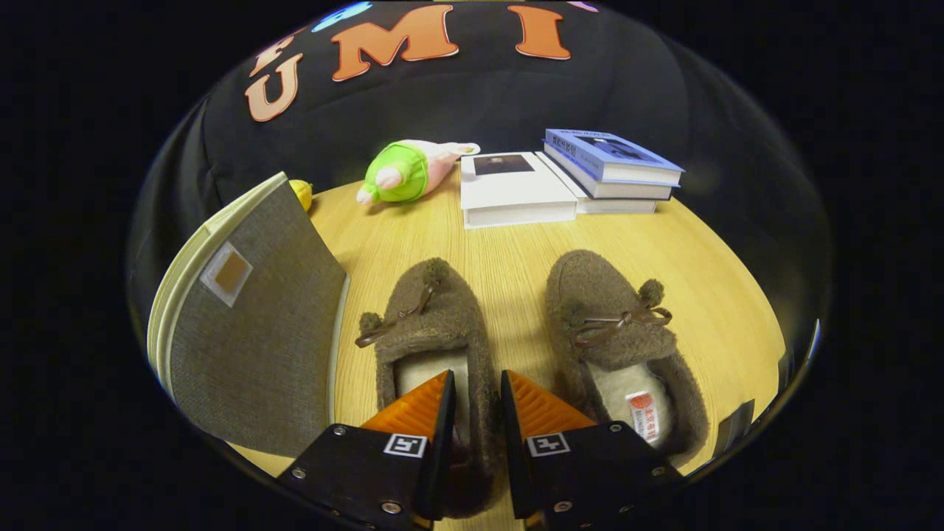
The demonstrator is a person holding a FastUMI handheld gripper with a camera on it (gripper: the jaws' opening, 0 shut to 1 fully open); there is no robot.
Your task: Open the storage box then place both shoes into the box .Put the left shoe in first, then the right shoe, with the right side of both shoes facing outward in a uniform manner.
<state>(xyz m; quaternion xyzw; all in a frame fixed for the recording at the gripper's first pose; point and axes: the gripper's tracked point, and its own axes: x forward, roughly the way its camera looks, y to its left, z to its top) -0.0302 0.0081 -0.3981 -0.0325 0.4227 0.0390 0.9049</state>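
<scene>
On the wooden table (pixel 516 265) the box (pixel 251 346) stands open, both shoes outside; my gripper (pixel 477 402) pinches the left shoe's (pixel 431 332) inner wall (right shoe (pixel 619 339) waits beside).

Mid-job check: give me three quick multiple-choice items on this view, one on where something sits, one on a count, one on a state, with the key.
1. Where does the gripper stand?
A. Over the books
B. Astride the side wall of the left-hand shoe
C. Inside the storage box

2. How many brown shoes lie on the table?
A. One
B. Two
C. Three

3. What state is the right-hand shoe in?
A. Lying free on the table
B. Held by the gripper
C. Already in the box

Key: 1 B, the shoe's fuzzy wall runs between the fingers; 2 B, the pair lies side by side; 3 A, nothing touches it.
</scene>
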